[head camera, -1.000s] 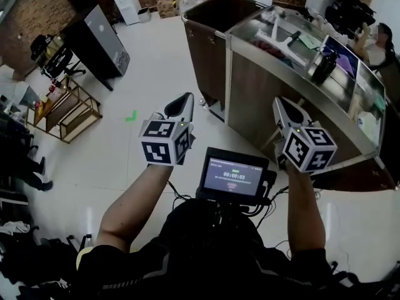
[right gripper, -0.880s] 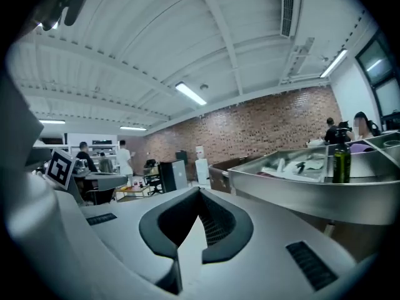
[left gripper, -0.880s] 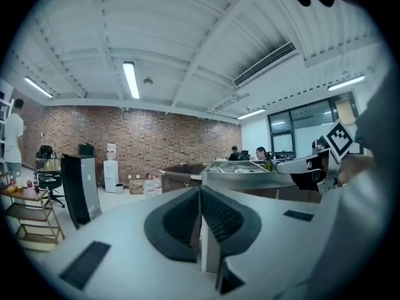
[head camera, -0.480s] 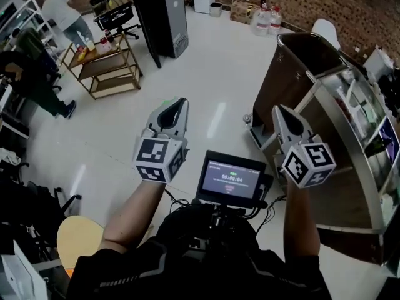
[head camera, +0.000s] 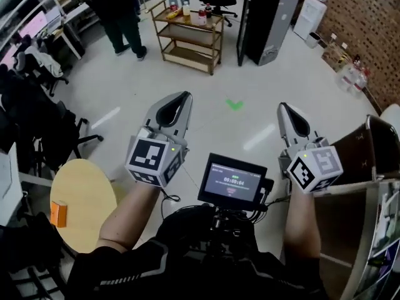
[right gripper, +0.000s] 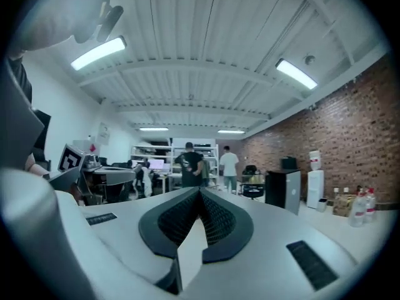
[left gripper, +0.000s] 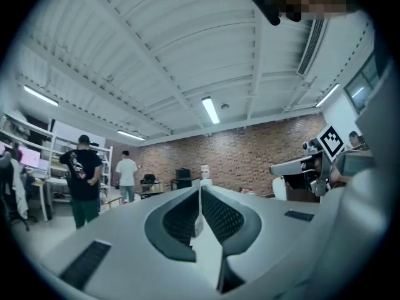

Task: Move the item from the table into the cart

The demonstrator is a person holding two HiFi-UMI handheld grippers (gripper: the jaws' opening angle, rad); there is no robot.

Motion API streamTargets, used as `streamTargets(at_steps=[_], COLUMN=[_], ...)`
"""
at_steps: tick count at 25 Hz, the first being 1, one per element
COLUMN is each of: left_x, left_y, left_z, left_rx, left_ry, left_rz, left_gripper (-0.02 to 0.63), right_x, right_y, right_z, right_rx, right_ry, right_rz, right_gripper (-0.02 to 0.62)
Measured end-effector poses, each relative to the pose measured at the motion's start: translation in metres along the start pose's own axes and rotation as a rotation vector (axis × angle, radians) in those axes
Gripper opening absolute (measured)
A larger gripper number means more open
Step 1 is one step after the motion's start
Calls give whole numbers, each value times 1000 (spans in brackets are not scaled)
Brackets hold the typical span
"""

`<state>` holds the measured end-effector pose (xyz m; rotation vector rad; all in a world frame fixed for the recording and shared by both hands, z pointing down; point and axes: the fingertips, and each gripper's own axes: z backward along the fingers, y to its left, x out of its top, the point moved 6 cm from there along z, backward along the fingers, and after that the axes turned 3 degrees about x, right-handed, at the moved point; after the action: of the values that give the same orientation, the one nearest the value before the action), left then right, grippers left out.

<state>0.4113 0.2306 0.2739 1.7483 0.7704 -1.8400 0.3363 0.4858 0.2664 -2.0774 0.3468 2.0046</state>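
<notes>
A small orange item (head camera: 58, 213) lies on a round yellow table (head camera: 84, 199) at the lower left of the head view. The brown cart (head camera: 375, 161) with its steel frame shows at the right edge. My left gripper (head camera: 181, 96) is held level over the floor, well to the right of the table. Its jaws have just been opening and stand a thin slit apart, with nothing between them (left gripper: 199, 187). My right gripper (head camera: 285, 107) is level beside the cart, shut and empty (right gripper: 200, 190).
Ahead stand a wooden shelf trolley (head camera: 187, 36), a black cabinet (head camera: 265, 20) and a person (head camera: 119, 5). A green mark (head camera: 234, 104) is on the floor. Office chairs (head camera: 37, 124) crowd the left side. A small screen (head camera: 234, 181) sits at my chest.
The head view has swung left: the cart slid from the middle to the right edge, and the round table with the orange item came into view. Both grippers swung along.
</notes>
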Motion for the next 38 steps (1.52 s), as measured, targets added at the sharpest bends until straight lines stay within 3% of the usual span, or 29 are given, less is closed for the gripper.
streamTargets(at_steps=[4,9,11,13,14,17,19,21,23,28,30,35,38], left_x=[-2,-28,-38,-41,-39,-27,-25,-27,-29,-19,-32,-78,-72], left_y=[108,119,142,189,219,298,316,314,324,407,421,404,452], left_z=[14,55,93,158,202,339,387,411,477,739,774,781,857], left_rx=[229,472,595,709,762,908,980,1045,1115,1285,1337,1465,1556], left_ry=[50,76,86,97,101,98,100,106,112,143,147,191,198], left_rz=[15,22,40,60,66,65,50,40,32,110,118,86,108], left_gripper=[23,22,23,23,23,23,23,23,23,43,51,69,78], right_x=[11,-32,-42,-39,-34,-17,-16,-22,-26,-7,-19,-59,-51], right_y=[43,74,110,186,238,399,451,472,537,833,883,912,1025], right_z=[-149,-208,-241,-281,-299,-339,-352,-357,-353,-339,-346,-362,-384], right_rx=[263,550,653,753,803,934,991,1040,1103,1290,1364,1519,1633], right_ry=[15,50,58,71,78,89,88,89,93,133,143,94,121], right_rz=[13,11,-1,-10,-6,22,14,-18,-39,-18,1,-21,4], right_gripper=[3,3,3,11,46,46,46,46,46,46,46,46,46])
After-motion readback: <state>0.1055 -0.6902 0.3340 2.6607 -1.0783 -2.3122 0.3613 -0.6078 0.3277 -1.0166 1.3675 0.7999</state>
